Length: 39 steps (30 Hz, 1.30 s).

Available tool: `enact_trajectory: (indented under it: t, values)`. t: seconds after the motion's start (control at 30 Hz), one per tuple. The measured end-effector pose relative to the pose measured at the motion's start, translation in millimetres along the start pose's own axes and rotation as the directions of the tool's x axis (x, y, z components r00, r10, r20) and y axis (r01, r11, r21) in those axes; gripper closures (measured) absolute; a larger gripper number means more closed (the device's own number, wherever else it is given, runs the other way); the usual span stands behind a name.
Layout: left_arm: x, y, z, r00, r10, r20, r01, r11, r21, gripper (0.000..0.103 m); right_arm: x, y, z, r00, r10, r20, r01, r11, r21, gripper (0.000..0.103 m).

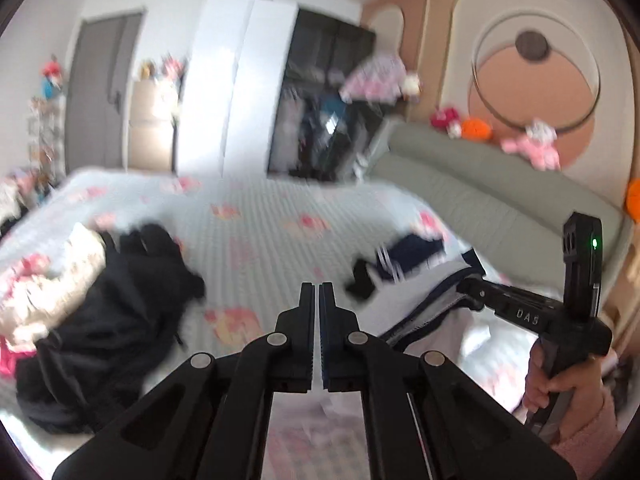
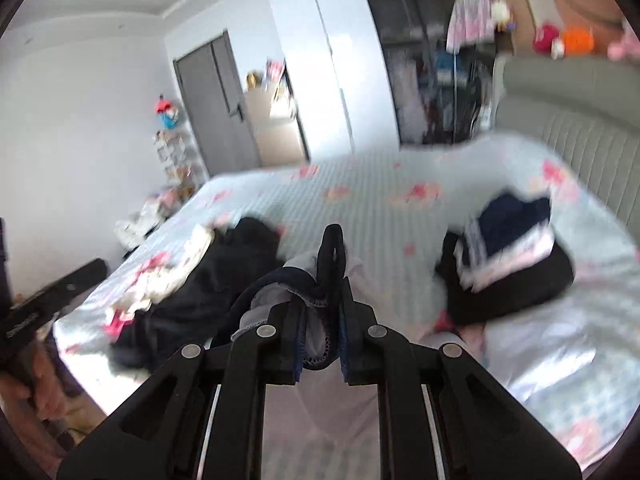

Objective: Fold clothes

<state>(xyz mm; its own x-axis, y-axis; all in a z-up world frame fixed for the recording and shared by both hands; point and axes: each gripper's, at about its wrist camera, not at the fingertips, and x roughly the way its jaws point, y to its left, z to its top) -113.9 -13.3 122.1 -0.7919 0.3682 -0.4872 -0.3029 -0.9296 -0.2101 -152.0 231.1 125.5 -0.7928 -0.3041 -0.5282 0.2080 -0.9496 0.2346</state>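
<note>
Where any writing can be read, it is only the letters "DAS" printed in pale type along the black body of the right gripper point(image 1: 466, 286), seen from the left wrist camera; no labels show on the clothes.

That right gripper pinches a pale lavender-white garment point(image 2: 272, 300) with a dark navy stitched edge. In the right wrist view the cloth is bunched between the two fingers, and a dark loop of it stands up just past the fingertips. From the left wrist view the same garment drapes down and back from the right gripper's tip, its navy edge running diagonally toward the lower middle. A hand point(image 1: 560, 384) in a fuzzy pink sleeve holds the handle.

The left gripper point(image 1: 319, 286) has its fingers pressed together with only a thin slit between them. Whether any cloth is caught there cannot be told; pale fabric shows below, behind the linkage.

Beyond both grippers lies a bed point(image 1: 260, 220) with a pale blue quilt printed with pink shapes. Ahead and left of the grippers sits a crumpled black garment point(image 1: 120, 312) beside cream and pink cloth. Ahead and right rests a folded stack point(image 2: 508, 256), navy and white on black.

Both views are blurred, so prints and far objects stay indistinct.
</note>
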Motion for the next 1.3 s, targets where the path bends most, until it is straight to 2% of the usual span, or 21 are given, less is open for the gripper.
enact_trajectory:
  t: [0.07, 0.13, 0.23, 0.27, 0.3, 0.37, 0.4, 0.47, 0.53, 0.6, 0.67, 0.7, 0.73, 0.77, 0.8, 0.83, 0.97, 1.07, 1.17, 1.23, 1.3]
  values:
    - [36, 3, -39, 0.991, -0.024, -0.134, 0.019, 0.999, -0.039, 0.1, 14, -7, -36, 0.996, -0.015, -0.084, 0.018, 0.999, 0.033, 0.091]
    - [68, 4, -79, 0.966, -0.064, -0.252, 0.041, 0.995, -0.095, 0.1, 36, -14, -68, 0.986, -0.012, -0.168, 0.026, 0.996, 0.083, 0.09]
    - [91, -6, -121, 0.937, -0.117, -0.33, 0.073, 0.987, -0.141, 0.098, 46, -29, -110, 0.971, 0.018, -0.239, 0.017, 0.989, 0.145, 0.091]
    - [95, -10, -130, 0.929, -0.132, -0.346, 0.083, 0.985, -0.152, 0.094, 47, -31, -121, 0.967, 0.017, -0.252, 0.021, 0.989, 0.15, 0.09]
    - [98, -16, -138, 0.922, -0.147, -0.359, 0.094, 0.982, -0.161, 0.088, 44, -33, -126, 0.965, 0.005, -0.262, 0.033, 0.989, 0.143, 0.09]
    - [102, -24, -151, 0.912, -0.189, -0.363, 0.132, 0.975, -0.176, 0.043, 38, -37, -136, 0.96, -0.008, -0.279, 0.046, 0.99, 0.132, 0.089]
    - [98, -31, -157, 0.912, -0.211, -0.352, 0.155, 0.971, -0.182, 0.04, 36, -38, -139, 0.958, -0.01, -0.287, 0.05, 0.99, 0.131, 0.088]
    - [100, -40, -165, 0.923, -0.196, -0.332, 0.146, 0.975, -0.17, 0.04, 36, -40, -148, 0.953, -0.008, -0.301, 0.052, 0.989, 0.137, 0.088]
    - [111, -42, -173, 0.932, -0.097, -0.348, 0.052, 0.989, -0.137, 0.04, 33, -39, -157, 0.948, -0.004, -0.318, 0.052, 0.988, 0.142, 0.088]
    - [124, -38, -181, 0.923, -0.007, -0.384, -0.041, 0.992, -0.118, 0.05, 30, -40, -167, 0.941, 0.009, -0.339, 0.046, 0.987, 0.156, 0.088]
    - [131, -29, -190, 0.905, 0.091, -0.415, -0.15, 0.983, -0.11, 0.072, 24, -40, -176, 0.937, 0.013, -0.349, 0.044, 0.987, 0.156, 0.088]
    - [135, -24, -195, 0.892, 0.14, -0.43, -0.203, 0.974, -0.104, 0.079, 22, -40, -179, 0.935, 0.004, -0.353, 0.05, 0.988, 0.145, 0.085]
    - [129, -19, -195, 0.899, 0.162, -0.407, -0.233, 0.964, -0.13, 0.091, 20, -42, -182, 0.934, -0.003, -0.358, 0.055, 0.989, 0.135, 0.08]
    - [119, -13, -194, 0.913, 0.177, -0.369, -0.253, 0.953, -0.169, 0.092, 21, -44, -186, 0.93, -0.004, -0.368, 0.056, 0.99, 0.132, 0.068]
    - [109, -7, -192, 0.924, 0.192, -0.33, -0.27, 0.94, -0.208, 0.092, 22, -47, -189, 0.926, -0.002, -0.378, 0.056, 0.99, 0.131, 0.064]
    - [99, -6, -189, 0.934, 0.201, -0.294, -0.27, 0.938, -0.215, 0.092, 23, -49, -193, 0.922, 0.013, -0.387, 0.047, 0.988, 0.147, 0.064]
    - [74, -19, -175, 0.956, 0.179, -0.232, -0.214, 0.967, -0.137, 0.092, 31, -51, -204, 0.911, 0.027, -0.411, 0.045, 0.985, 0.166, 0.064]
    - [67, -22, -172, 0.966, 0.114, -0.231, -0.146, 0.981, -0.125, 0.092, 38, -45, -206, 0.916, 0.013, -0.402, 0.052, 0.987, 0.149, 0.064]
    - [55, -12, -178, 0.964, 0.153, -0.217, -0.188, 0.971, -0.151, 0.092, 39, -45, -203, 0.932, -0.051, -0.36, 0.104, 0.986, 0.129, 0.064]
    - [51, -3, -180, 0.952, 0.198, -0.235, -0.239, 0.958, -0.16, 0.092, 29, -52, -196, 0.949, -0.019, -0.315, 0.079, 0.98, 0.181, 0.062]
    - [51, 2, -181, 0.95, 0.201, -0.24, -0.245, 0.954, -0.172, 0.092, 24, -57, -192, 0.946, 0.09, -0.311, -0.011, 0.969, 0.248, 0.061]
